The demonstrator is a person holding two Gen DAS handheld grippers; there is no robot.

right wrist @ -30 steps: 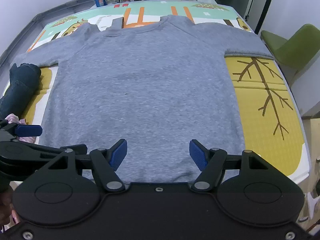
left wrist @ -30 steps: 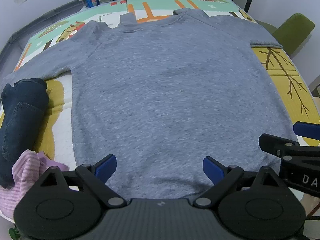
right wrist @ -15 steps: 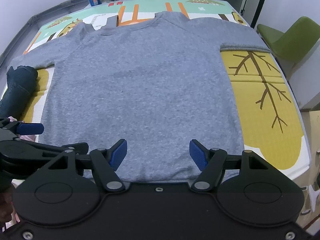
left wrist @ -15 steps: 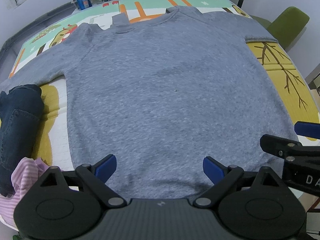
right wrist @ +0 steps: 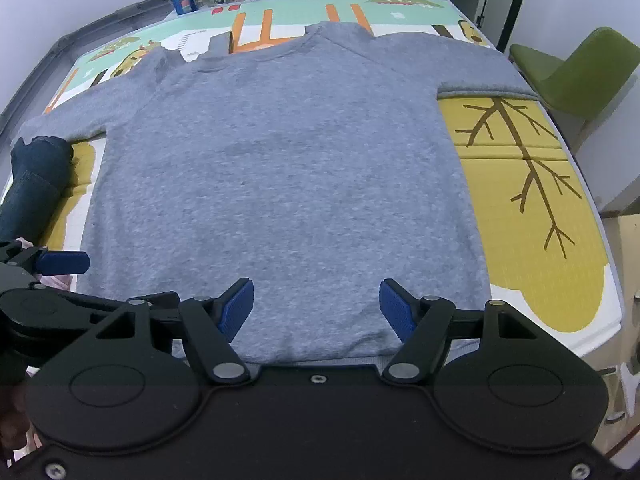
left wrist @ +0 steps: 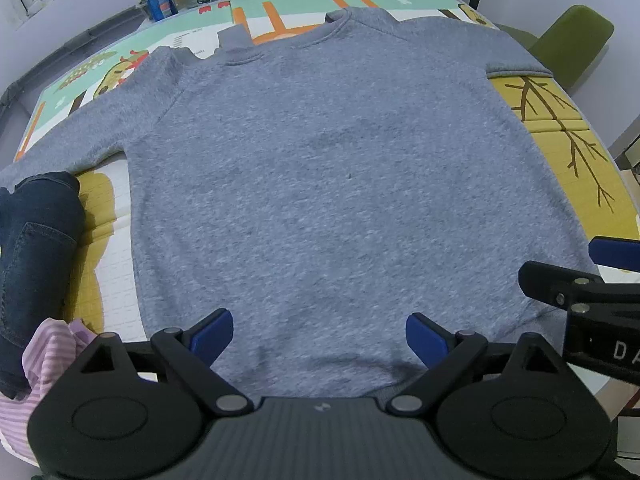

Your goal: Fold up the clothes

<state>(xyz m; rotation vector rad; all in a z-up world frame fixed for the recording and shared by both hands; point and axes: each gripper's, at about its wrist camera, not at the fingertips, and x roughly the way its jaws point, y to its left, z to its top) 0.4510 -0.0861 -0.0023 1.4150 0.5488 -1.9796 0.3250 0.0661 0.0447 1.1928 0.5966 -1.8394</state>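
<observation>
Grey marl knit sweatshirt (left wrist: 340, 184): spread flat, sleeves out, on patterned-mat worktop (right wrist: 520, 208). Left claw (left wrist: 319, 338) and right claw (right wrist: 316, 306): jaws wide apart, empty, above the near hem. Rolled dark denim jeans (left wrist: 32, 260): beside left sleeve.

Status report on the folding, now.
Left gripper and right gripper open, empty, over the near hem. Grey sweatshirt flat, unfolded. Jeans lie beside its left sleeve.
</observation>
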